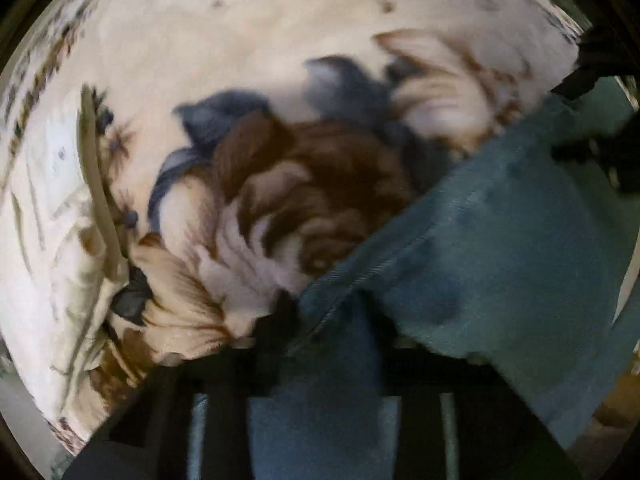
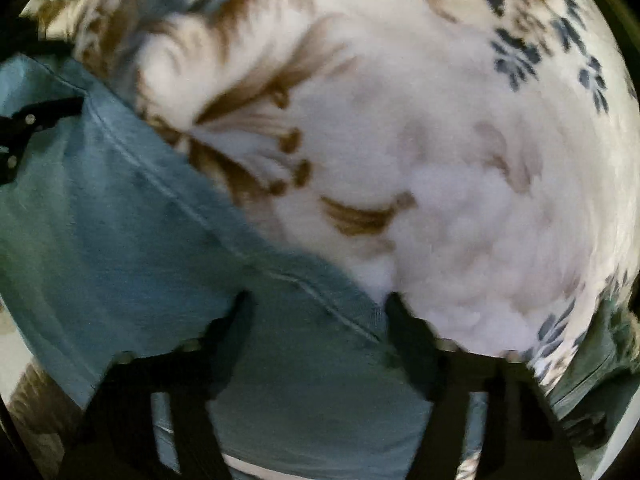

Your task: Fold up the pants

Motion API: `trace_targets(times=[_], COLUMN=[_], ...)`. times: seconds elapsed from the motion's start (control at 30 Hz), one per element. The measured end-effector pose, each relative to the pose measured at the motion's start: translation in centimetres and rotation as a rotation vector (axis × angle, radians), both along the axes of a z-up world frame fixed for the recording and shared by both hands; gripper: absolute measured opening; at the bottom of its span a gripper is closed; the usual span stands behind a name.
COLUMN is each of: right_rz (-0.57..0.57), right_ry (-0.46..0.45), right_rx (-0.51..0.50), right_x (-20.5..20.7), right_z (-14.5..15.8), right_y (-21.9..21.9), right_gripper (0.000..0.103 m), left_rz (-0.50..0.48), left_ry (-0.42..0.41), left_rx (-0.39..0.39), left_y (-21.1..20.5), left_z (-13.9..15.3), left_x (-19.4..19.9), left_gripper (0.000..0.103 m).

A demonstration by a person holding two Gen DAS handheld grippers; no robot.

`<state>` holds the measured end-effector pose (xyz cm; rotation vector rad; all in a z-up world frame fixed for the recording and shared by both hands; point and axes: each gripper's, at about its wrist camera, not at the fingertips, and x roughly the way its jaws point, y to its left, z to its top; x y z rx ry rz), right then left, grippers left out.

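Observation:
Blue-green denim pants (image 1: 500, 240) lie spread on a cream blanket with a flower pattern (image 1: 240, 60). My left gripper (image 1: 332, 316) points down at the pants' stitched edge. Its black fingers (image 1: 280, 320) are shut on a bunched fold of the denim. In the right wrist view the same pants (image 2: 100, 220) fill the lower left. My right gripper (image 2: 318, 304) stands over their seamed edge, its fingers (image 2: 240, 312) apart. The cloth lies flat between them and I see no pinch. The left gripper (image 2: 28, 124) shows at the left rim, on the pants. Both views are blurred.
The fleecy blanket (image 2: 460, 200) covers the whole surface around the pants. A bunched cream sheet or pillow edge (image 1: 92, 208) lies at the left in the left wrist view. Another bit of greenish cloth (image 2: 600, 360) shows at the lower right of the right wrist view.

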<state>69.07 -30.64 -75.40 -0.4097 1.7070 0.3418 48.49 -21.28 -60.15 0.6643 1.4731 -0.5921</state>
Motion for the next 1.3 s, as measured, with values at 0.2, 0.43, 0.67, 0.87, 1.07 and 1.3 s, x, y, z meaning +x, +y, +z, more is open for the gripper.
trace_targets(times=[0.2,0.43,0.67,0.87,1.07,1.3], right_rz=[-0.133,-0.215,-0.297,-0.401,-0.381,-0.734], right_ry=[-0.116,-0.27,-0.226,-0.025,-0.006,-0.072], right_rx=[0.02,0.081,0.157,0.14,0.058,0.259], right_x=[-3.6,-11.2,-22.2,-31.6,-34.5,-37.2], right_z=[3.7,10.3,14.5,7.8,3.6,10.7], right_y=[-1.8,-3.9,3.5,4.4,6.1,2.8], right_gripper=[0.013,0.011,0.011,0.011,0.016,0.094], left_rz=[0.141,0.37,0.623,0.736,0.788,0.899], left_ry=[-0.117,-0.205,-0.092,0.161,0.16,-0.007], left_rx=[-0.06,-0.164,-0.146,-0.11,-0.145,-0.114], left_y=[2.6,7.5,8.3,9.4,11.9,17.7], left_z=[5.7,13.8,13.6,6.2,5.0,10.6], left_x=[-3.6,-12.2,-20.6,-28.4,-29.9,-29.6], left_gripper=[0.006,0.005,0.003,0.0,0.002,0.088])
